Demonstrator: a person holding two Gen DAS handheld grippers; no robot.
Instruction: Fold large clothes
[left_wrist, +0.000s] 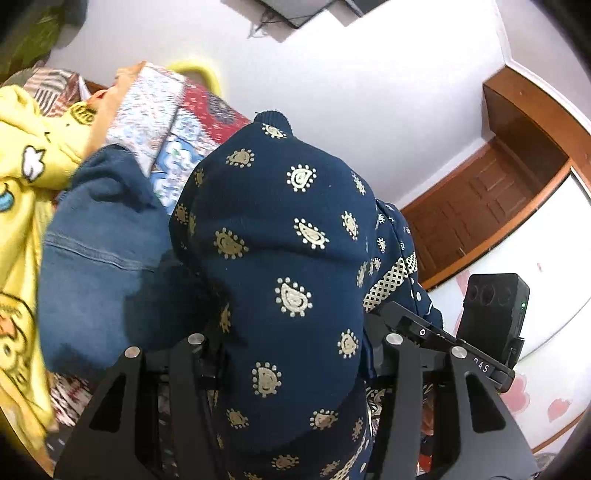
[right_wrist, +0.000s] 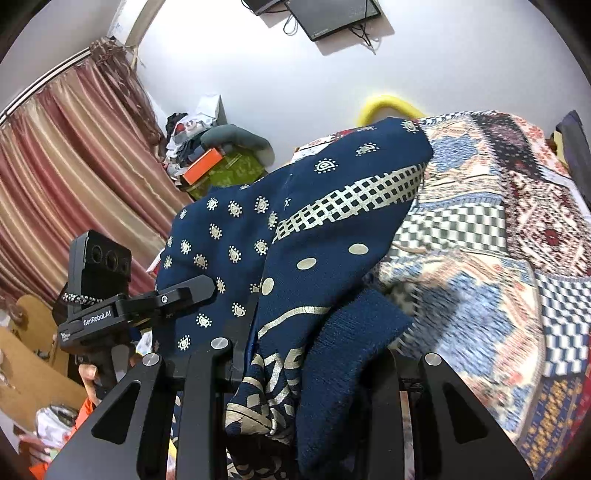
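Patchwork bedspread (right_wrist: 491, 236) covers the bed, geometric blocks in blue, red, cream. Yellow cartoon-print fabric (left_wrist: 22, 206) bunched at left; plain blue garment (left_wrist: 96, 258) beside it. Striped pink curtain (right_wrist: 70, 155) hangs near a clutter pile with orange box (right_wrist: 202, 166). Brown wooden door (left_wrist: 480, 206). Dark wall-mounted screen (right_wrist: 332, 16).

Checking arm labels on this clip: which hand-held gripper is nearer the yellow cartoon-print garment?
Left. The left hand-held gripper holds the navy printed garment near the yellow cartoon-print garment; the right hand-held gripper holds it farther away.
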